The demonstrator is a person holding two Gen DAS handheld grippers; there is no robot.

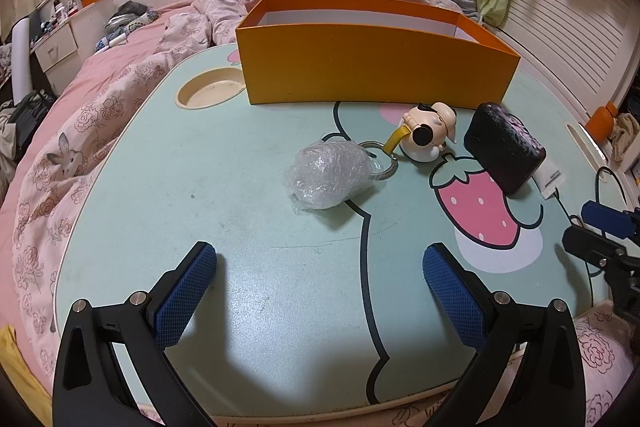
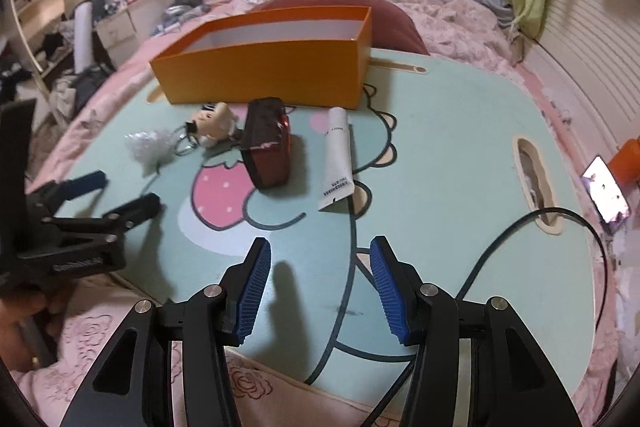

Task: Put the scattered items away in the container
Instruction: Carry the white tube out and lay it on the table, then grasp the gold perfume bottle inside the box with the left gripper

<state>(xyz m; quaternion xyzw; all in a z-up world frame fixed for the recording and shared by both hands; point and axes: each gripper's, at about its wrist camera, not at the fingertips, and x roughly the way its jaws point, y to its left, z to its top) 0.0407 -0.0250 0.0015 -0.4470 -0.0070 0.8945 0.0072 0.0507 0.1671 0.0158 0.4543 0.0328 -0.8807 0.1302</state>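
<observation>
From the left wrist camera I see my left gripper (image 1: 320, 267) with its blue-padded fingers (image 1: 186, 293) spread wide apart and nothing between them, hovering over the near part of the mint-green lap table (image 1: 248, 307). Ahead of it lies a wad of clear bubble wrap (image 1: 329, 174), touching a metal key ring (image 1: 384, 159). The ring links by a yellow strap to a cream dog figure wearing dark glasses (image 1: 430, 135). Just to the right of the dog sits a dark brick-shaped block (image 1: 505, 151), lying on the printed strawberry's upper edge, and a white tube (image 1: 553, 181) pokes out from behind it. The orange box (image 1: 376, 67) stands open at the far side of the table, behind all of these; I see only white walls inside it. My right gripper (image 1: 596, 231) shows at the right edge.

From the right wrist camera, my right gripper (image 2: 318, 289) also has its fingers parted, holding nothing, above the table's near edge. The white tube (image 2: 337, 159) lies flat straight ahead, beside the dark block (image 2: 267, 143), whose side here looks reddish. The dog figure (image 2: 214, 123) and the bubble wrap (image 2: 148, 145) lie further left. The orange box (image 2: 264, 73) stands behind them. My left gripper (image 2: 116, 193) reaches in from the left, open. A black cable (image 2: 520, 227) curves across the table's right side, and a lit phone (image 2: 606, 193) lies on the bedding beyond.
</observation>
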